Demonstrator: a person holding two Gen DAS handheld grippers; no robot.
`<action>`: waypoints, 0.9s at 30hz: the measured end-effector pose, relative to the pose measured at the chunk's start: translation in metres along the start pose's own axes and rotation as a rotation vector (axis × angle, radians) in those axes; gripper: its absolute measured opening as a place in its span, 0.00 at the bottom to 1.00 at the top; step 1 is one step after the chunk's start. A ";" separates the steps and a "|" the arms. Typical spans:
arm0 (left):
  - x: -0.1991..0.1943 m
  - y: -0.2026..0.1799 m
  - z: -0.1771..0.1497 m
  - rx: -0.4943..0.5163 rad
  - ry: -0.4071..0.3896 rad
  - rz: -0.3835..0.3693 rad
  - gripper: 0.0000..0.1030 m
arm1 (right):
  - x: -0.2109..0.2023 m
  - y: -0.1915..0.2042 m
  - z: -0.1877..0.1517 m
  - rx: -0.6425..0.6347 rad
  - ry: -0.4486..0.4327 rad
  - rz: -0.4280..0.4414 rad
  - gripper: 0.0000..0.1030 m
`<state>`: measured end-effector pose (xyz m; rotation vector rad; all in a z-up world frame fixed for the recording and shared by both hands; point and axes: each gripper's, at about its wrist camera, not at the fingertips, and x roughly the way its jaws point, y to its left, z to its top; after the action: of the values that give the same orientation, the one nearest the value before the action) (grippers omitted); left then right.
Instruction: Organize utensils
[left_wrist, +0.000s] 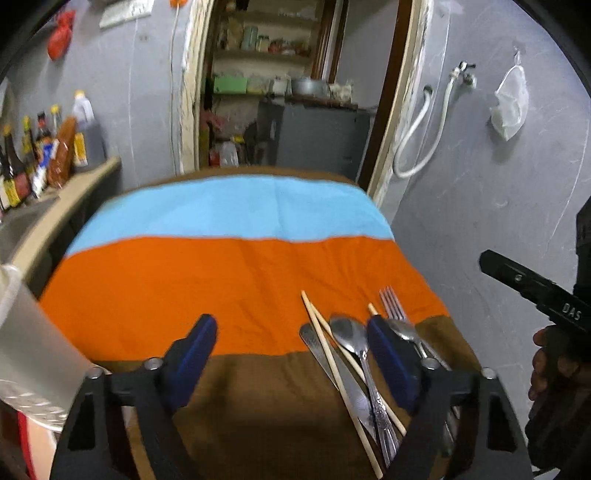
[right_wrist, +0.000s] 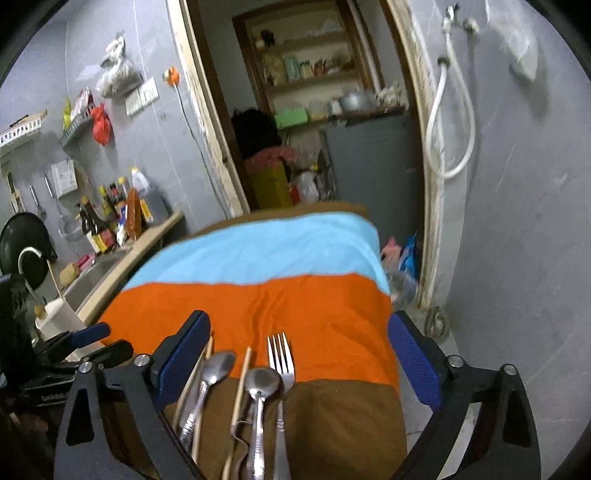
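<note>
Reaching for the utensil pile

Both grippers, left (left_wrist: 291, 354) and right (right_wrist: 299, 350), are released, fingers holding nothing; utensils (right_wrist: 255, 398) lie near on the cloth (right_wrist: 314, 310). Better straddle one handle, then clench.

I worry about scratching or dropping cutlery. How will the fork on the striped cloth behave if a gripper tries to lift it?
The fork looks like stiff polished metal, so probably slippery between pads. It lies flat on the soft cloth, so a pinch may catch fabric. A spoon lies right against it and may shift too.
</note>
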<state>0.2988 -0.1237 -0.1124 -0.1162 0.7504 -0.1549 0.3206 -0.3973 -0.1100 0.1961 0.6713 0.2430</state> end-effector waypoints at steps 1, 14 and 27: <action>0.005 0.001 -0.001 -0.005 0.011 -0.005 0.69 | 0.006 -0.002 -0.003 -0.005 0.015 0.005 0.77; 0.067 0.008 -0.015 -0.105 0.202 -0.088 0.23 | 0.096 -0.006 -0.028 -0.084 0.243 0.127 0.41; 0.083 -0.002 -0.010 -0.132 0.243 -0.150 0.22 | 0.114 -0.003 -0.037 -0.093 0.293 0.198 0.40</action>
<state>0.3519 -0.1413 -0.1748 -0.2834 0.9952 -0.2651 0.3838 -0.3638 -0.2059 0.1389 0.9300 0.4983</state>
